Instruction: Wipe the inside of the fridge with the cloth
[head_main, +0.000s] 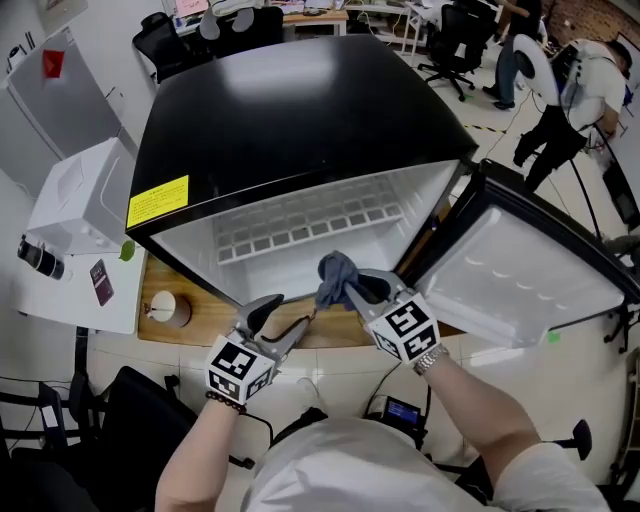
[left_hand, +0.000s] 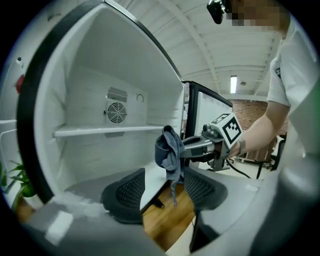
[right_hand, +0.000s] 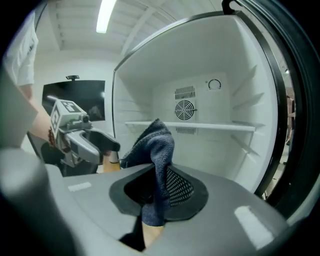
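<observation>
Standing on a wooden board (head_main: 205, 325), the black fridge (head_main: 290, 110) gapes open, office chairs (head_main: 455, 35) far behind; right gripper (head_main: 352, 288) clamps the grey cloth (head_main: 335, 268) before the opening, left gripper (head_main: 285, 315) spread wide, empty.

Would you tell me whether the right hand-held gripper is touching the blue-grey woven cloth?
Touching. The right gripper view shows the right hand-held gripper with its jaws clamped on the blue-grey woven cloth, which bunches above them.
</observation>
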